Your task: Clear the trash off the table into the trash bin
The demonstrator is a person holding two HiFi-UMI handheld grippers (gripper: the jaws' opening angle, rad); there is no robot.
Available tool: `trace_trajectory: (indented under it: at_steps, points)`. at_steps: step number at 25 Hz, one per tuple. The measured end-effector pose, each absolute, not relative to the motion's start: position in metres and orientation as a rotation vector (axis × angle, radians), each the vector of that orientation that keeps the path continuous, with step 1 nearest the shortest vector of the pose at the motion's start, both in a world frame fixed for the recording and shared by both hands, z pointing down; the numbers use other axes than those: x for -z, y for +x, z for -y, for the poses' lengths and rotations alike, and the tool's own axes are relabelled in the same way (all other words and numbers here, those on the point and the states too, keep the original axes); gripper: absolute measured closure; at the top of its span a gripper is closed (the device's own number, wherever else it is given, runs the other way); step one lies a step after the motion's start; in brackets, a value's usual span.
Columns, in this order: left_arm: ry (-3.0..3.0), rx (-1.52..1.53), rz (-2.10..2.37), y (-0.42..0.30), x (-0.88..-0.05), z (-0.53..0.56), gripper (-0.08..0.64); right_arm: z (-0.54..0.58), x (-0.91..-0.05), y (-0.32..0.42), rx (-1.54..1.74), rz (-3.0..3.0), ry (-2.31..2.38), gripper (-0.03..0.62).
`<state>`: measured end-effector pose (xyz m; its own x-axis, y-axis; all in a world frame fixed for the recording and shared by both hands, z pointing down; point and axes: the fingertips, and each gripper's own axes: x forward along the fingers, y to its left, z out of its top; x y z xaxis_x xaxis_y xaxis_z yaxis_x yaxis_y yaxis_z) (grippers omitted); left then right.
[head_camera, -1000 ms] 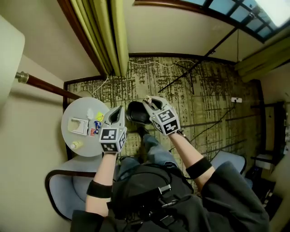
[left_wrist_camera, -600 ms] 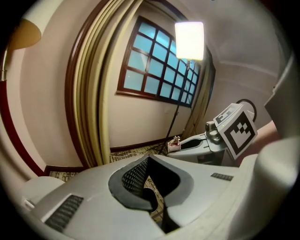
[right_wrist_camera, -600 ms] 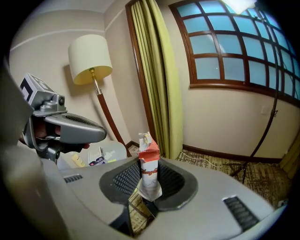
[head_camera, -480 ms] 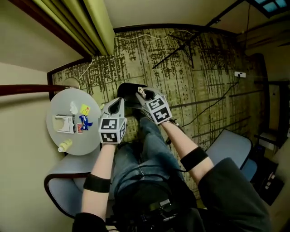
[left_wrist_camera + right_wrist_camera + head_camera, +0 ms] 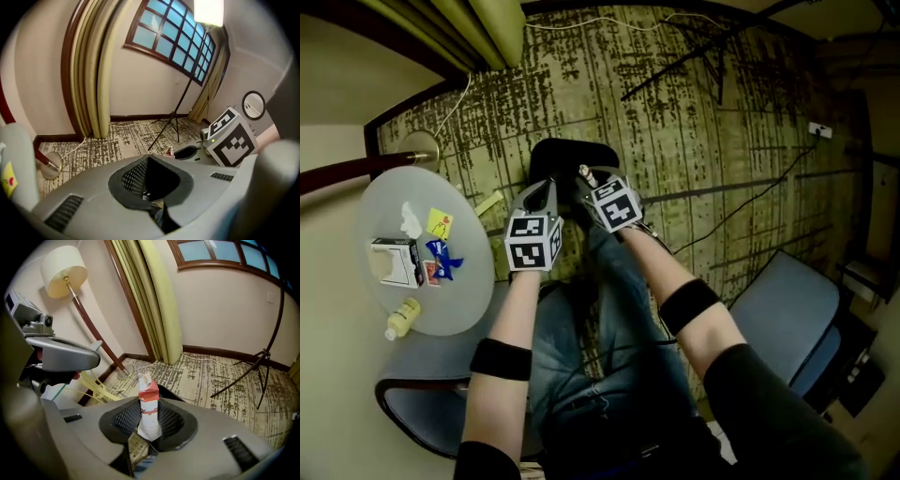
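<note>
Upright between right jaws: wrapper (image 5: 148,408)

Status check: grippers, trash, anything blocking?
Left gripper shut, empty. Right gripper shut on red-white wrapper, at the black trash bin. Box, bottle, blue wrapper on table. Nothing blocking the bin.

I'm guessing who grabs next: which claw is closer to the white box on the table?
Left. The left claw is off the table, on the side toward the white box; the right claw is beyond it, farther away.
</note>
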<state>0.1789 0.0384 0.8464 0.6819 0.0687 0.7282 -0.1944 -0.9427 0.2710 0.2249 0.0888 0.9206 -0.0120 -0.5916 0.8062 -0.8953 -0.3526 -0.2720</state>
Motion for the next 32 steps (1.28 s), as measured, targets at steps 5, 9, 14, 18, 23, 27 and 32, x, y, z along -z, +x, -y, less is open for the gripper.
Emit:
trace_trajectory:
  at_steps: [5,9,14,18,23,27,32]
  points:
    - [2.526,-1.184,0.081,0.183,-0.935,-0.035,0.557,-0.086,-1.008,0.228,-1.365,1.511,1.917,0.465]
    - [2.507,-1.197,0.082,0.184,-0.985,-0.034,0.557,-0.085,-1.061,0.227,-1.361,1.498,1.88,0.463]
    - [2.485,-1.201,0.095,0.183,-1.02,-0.028,0.557,-0.087,-1.104,0.224,-1.37,1.449,1.834,0.429]
    - [2.464,-1.187,0.111,0.18,-1.028,-0.03,0.557,-0.098,-1.123,0.221,-1.406,1.391,1.802,0.326]
    - [2.459,-1.186,0.116,0.177,-1.025,-0.031,0.557,-0.104,-1.122,0.223,-1.398,1.359,1.791,0.261]
    - [2.458,-1.184,0.123,0.176,-1.009,-0.031,0.557,-0.105,-1.102,0.224,-1.389,1.378,1.778,0.261]
    - [2.442,-1.169,0.137,0.167,-0.948,-0.038,0.557,-0.11,-1.032,0.219,-1.368,1.422,1.816,0.36]
